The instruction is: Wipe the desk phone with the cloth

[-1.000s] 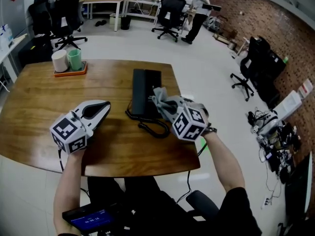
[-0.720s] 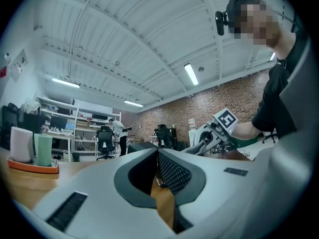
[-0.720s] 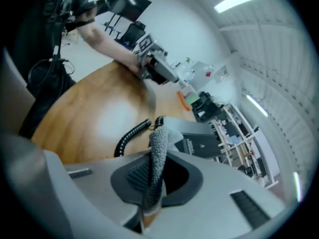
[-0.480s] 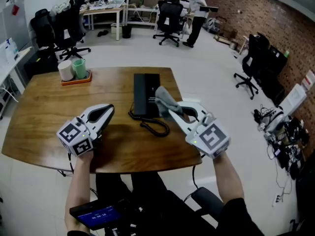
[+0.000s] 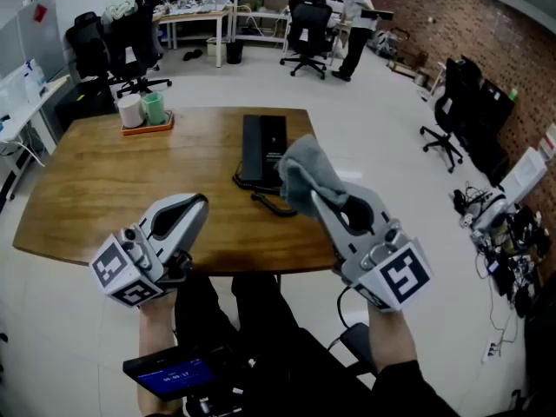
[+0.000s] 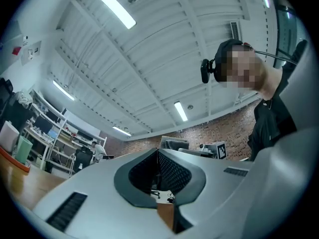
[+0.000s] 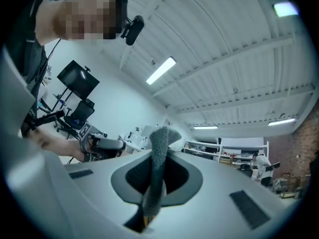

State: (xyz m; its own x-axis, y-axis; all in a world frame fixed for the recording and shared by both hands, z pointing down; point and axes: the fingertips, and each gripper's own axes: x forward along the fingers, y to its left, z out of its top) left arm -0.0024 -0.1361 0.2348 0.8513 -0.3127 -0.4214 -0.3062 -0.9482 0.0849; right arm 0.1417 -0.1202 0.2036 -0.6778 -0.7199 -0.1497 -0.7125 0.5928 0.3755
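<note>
The black desk phone (image 5: 264, 146) lies on the wooden table (image 5: 104, 181), its coiled cord (image 5: 271, 205) trailing toward the near edge. My right gripper (image 5: 307, 189) is raised above the table's near right part and tilted upward. It is shut on a grey cloth (image 5: 309, 172), which bunches over its tips clear of the phone. In the right gripper view the cloth (image 7: 160, 148) stands pinched between the right gripper's (image 7: 157, 158) jaws. My left gripper (image 5: 200, 201) is held low at the near left, shut and empty. The left gripper view shows the left gripper (image 6: 157, 156) facing the ceiling.
An orange tray (image 5: 148, 129) with two cups stands at the table's far left corner. Office chairs (image 5: 308, 24) and a standing person (image 5: 356, 7) are beyond the table, more chairs (image 5: 456, 102) to the right. The table's near edge (image 5: 217, 263) runs just under both grippers.
Both grippers have pulled back toward me and tipped upward. The right one has lifted the cloth off the phone's near end.
</note>
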